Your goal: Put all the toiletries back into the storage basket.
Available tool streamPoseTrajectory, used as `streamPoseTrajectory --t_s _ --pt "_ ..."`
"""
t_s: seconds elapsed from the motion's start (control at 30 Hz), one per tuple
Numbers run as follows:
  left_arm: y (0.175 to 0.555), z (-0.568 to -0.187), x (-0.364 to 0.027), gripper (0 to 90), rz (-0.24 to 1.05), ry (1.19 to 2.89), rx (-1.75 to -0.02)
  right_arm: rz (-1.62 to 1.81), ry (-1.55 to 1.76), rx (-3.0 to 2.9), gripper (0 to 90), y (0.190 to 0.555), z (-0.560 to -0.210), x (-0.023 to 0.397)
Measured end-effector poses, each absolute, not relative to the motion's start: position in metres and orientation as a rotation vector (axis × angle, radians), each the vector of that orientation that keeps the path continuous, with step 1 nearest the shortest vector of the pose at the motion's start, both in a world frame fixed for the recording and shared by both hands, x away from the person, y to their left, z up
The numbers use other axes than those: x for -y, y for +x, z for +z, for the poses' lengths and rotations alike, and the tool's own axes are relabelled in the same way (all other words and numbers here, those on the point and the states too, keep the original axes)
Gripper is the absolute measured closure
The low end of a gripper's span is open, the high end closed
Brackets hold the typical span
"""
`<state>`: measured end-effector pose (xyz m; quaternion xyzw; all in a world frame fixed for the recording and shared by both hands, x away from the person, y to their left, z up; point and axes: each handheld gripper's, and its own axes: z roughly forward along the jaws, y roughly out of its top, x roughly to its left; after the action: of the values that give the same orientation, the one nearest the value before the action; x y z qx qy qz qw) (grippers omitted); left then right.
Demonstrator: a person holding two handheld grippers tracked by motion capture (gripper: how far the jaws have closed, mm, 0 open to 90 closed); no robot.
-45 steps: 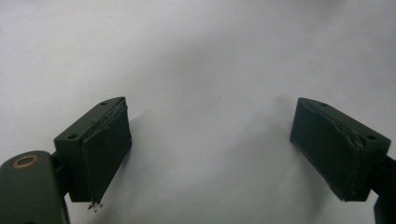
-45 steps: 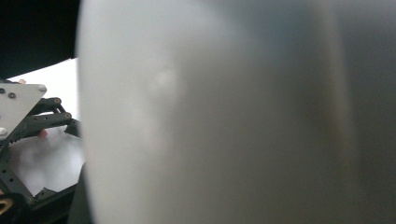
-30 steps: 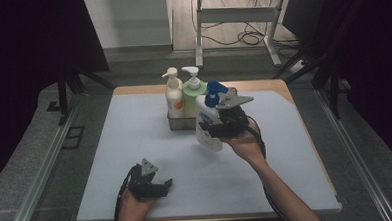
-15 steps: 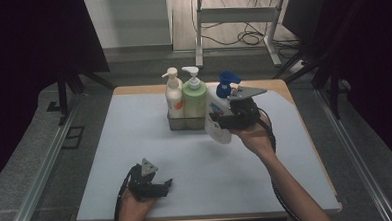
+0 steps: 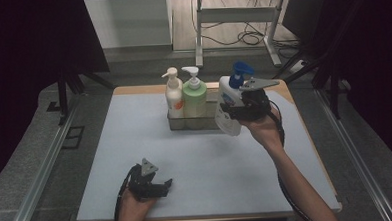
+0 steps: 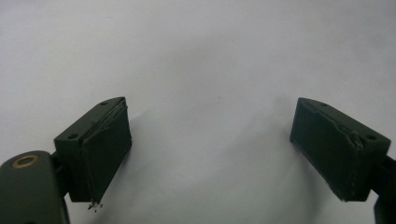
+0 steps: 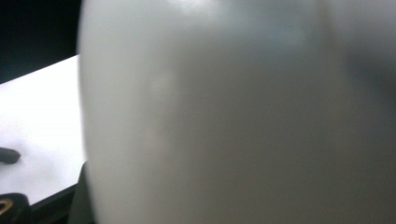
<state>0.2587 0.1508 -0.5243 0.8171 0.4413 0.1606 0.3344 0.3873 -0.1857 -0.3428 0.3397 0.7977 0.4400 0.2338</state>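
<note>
A white pump bottle (image 5: 228, 125) with a blue pump head (image 5: 241, 71) hangs tilted in the air just right of a metal caddy (image 5: 194, 123), and my right gripper (image 5: 234, 110) is shut on its body. The right gripper view has that white bottle (image 7: 233, 116) blurred and close up, hiding the jaws. A cream bottle (image 5: 174, 94) and a green bottle (image 5: 194, 95) stand upright in the caddy. Near the table's front edge my left gripper (image 5: 163, 184) rests open. In its own view the left gripper (image 6: 210, 144) has nothing between its pads (image 6: 105, 149), with bare mat beneath.
A pale blue-grey mat (image 5: 135, 143) covers the tabletop. The caddy stands at the back centre. Dark curtains flank the table, and a desk frame with cables (image 5: 241, 36) stands on the floor beyond the far edge.
My right gripper has carried the white bottle up and to the right, from in front of the caddy to beside its right end. The left gripper has stayed put.
</note>
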Motion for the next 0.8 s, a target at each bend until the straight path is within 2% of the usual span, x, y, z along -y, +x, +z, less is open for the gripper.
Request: streamPoseTrajectory --t_s 0.8 --pt "0.259 -0.524 -0.151 12.1 0.419 2.133 -1.152 1.186 1.020 -2.114 37.7 0.426 -0.343 0.184"
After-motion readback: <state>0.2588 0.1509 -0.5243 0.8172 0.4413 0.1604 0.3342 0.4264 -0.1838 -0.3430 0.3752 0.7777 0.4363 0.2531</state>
